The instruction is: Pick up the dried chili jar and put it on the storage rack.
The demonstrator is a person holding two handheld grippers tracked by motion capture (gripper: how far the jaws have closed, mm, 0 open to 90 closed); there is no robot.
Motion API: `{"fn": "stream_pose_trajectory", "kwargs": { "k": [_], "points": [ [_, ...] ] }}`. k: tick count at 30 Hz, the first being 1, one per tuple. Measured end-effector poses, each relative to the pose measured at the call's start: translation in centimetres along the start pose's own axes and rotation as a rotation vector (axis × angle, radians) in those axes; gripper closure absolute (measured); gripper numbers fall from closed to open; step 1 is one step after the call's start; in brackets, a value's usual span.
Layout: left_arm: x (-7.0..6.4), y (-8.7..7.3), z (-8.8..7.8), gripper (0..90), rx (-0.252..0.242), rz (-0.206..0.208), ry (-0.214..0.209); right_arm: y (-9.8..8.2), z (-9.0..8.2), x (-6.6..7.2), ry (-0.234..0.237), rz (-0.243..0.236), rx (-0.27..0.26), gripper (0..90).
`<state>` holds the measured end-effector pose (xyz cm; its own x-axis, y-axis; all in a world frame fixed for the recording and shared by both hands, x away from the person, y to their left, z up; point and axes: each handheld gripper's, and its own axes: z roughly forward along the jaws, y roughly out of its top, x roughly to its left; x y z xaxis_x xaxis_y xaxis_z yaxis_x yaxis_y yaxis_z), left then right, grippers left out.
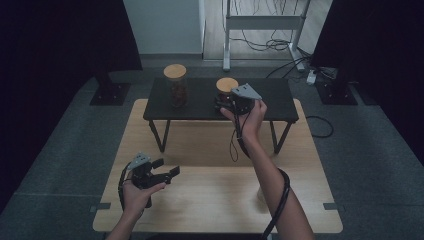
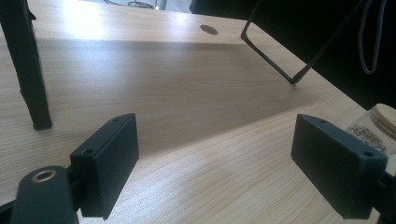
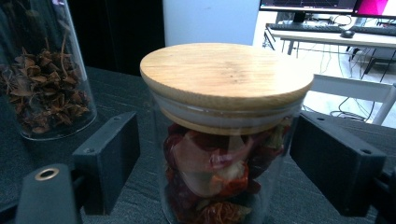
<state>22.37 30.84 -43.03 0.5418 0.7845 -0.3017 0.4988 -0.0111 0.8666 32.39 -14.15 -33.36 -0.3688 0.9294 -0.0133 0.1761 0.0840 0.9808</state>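
Observation:
A short glass jar (image 3: 224,84) with a round wooden lid, filled with dried red chillies, stands on the low black table (image 1: 270,107). My right gripper (image 3: 215,168) is open, one jaw on each side of the jar's body, and the left pad stands clear of the glass. From the high view, the right gripper (image 1: 223,105) sits just in front of that jar (image 1: 227,84). My left gripper (image 1: 167,167) hovers open over the wooden table (image 1: 210,180) at the near left, with nothing between its jaws (image 2: 219,158).
A taller jar of star anise (image 1: 175,85) stands on the black table to the left of the chilli jar, also close by in the right gripper view (image 3: 44,93). Another lidded jar (image 2: 380,123) shows at the right edge of the left gripper view. The black table's legs (image 2: 28,70) rest on the wooden table.

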Motion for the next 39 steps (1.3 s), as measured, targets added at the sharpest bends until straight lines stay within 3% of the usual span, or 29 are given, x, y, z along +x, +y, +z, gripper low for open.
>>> {"fn": "stream_pose_trajectory", "kwargs": {
  "k": [20,39],
  "points": [
    [-0.2,0.0,0.1,14.9,0.005,0.010,-0.001,-0.9,-1.6,-0.4,0.024,0.019,-0.006,15.4],
    [-0.8,0.0,0.0,14.9,0.004,0.024,-0.006,-2.1,-5.2,-0.1,0.054,0.041,-0.018,15.2]
  ]
}}
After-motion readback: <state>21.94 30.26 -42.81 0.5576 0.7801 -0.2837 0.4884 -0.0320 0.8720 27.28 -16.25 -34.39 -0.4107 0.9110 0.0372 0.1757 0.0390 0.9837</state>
